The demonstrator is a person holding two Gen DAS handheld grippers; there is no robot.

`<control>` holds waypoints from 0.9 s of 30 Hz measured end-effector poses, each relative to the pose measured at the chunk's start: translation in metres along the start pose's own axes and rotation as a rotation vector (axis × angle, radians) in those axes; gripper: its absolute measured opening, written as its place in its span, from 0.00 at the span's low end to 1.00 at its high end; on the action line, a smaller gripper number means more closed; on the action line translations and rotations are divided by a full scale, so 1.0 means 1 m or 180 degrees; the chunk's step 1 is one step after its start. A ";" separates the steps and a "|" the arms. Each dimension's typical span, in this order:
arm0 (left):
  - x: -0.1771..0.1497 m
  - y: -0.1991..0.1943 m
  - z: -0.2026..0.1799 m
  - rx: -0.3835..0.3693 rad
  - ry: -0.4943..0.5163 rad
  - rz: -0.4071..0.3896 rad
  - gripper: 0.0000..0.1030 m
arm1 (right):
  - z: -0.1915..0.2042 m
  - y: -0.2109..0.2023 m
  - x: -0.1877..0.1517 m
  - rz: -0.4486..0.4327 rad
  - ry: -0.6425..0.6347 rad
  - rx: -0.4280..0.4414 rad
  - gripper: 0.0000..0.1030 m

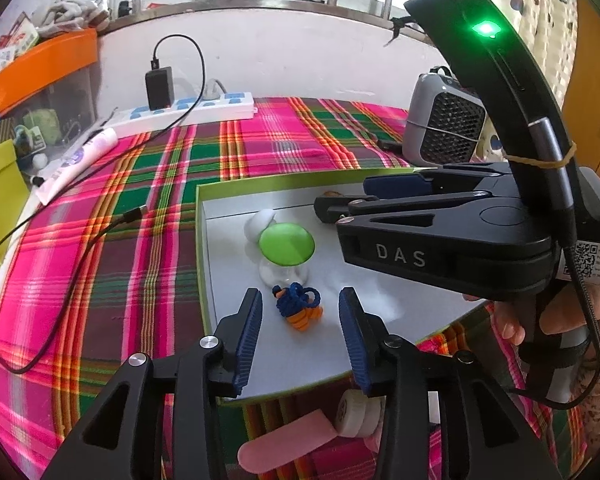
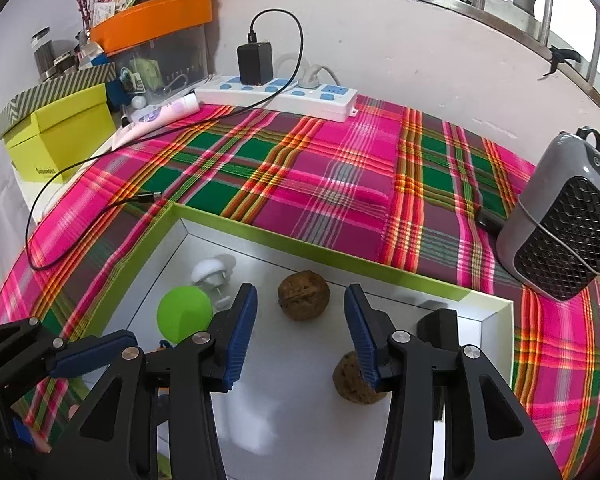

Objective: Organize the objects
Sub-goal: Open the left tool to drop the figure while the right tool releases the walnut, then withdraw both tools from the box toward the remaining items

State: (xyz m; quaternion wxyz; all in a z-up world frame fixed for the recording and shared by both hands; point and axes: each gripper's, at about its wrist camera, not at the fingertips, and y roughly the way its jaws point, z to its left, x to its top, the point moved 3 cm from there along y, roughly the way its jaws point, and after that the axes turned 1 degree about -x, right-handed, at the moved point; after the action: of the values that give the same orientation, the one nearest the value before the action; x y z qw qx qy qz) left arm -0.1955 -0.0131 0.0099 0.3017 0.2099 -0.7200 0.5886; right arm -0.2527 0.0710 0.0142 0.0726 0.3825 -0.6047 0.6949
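Note:
A green-rimmed box lid (image 1: pixel 202 216) with a white floor lies on the plaid cloth. In it are a blue-and-orange knotted toy (image 1: pixel 300 306), a green-capped mushroom piece (image 1: pixel 286 245), a white plug-like piece (image 1: pixel 258 222) and two walnuts (image 2: pixel 304 295) (image 2: pixel 354 380). My left gripper (image 1: pixel 300 332) is open and empty, hovering over the knotted toy. My right gripper (image 2: pixel 300 332) is open and empty above the lid, with one walnut just beyond its tips and the other by its right finger. The right gripper also shows in the left wrist view (image 1: pixel 342 210).
Outside the lid's near edge lie a pink strip (image 1: pixel 286 446) and a white tape roll (image 1: pixel 356 412). A power strip (image 2: pixel 278 94) with charger and cable, a tube (image 2: pixel 156 118), a grey heater (image 2: pixel 568 216) and a yellow-green box (image 2: pixel 58 136) ring the cloth.

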 end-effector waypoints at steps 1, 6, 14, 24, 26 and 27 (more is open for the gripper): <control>-0.001 -0.002 0.000 0.0010 0.0003 -0.0003 0.37 | 0.000 -0.002 0.000 -0.0009 0.0007 0.0000 0.46; -0.003 -0.010 0.000 0.0016 -0.0017 -0.0037 0.37 | 0.003 -0.016 -0.004 -0.0081 0.0047 0.0005 0.46; -0.010 -0.030 0.001 0.0062 -0.0031 -0.0110 0.37 | 0.003 -0.037 -0.015 -0.0180 0.0149 -0.0009 0.46; -0.019 -0.053 -0.004 0.0130 0.0016 -0.0230 0.38 | 0.009 -0.069 -0.036 -0.0336 0.0247 0.0020 0.46; -0.022 -0.058 -0.006 0.0136 0.0031 -0.0258 0.38 | 0.011 -0.075 -0.041 -0.0367 0.0259 0.0012 0.46; -0.023 -0.059 -0.007 0.0131 0.0033 -0.0261 0.38 | 0.011 -0.078 -0.044 -0.0380 0.0261 0.0012 0.46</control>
State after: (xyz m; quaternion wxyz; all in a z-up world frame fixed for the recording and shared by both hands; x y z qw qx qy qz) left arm -0.1384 -0.0206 0.0378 0.3249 0.2423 -0.6970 0.5915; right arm -0.1728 0.0970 0.0480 0.1380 0.3892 -0.5759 0.7056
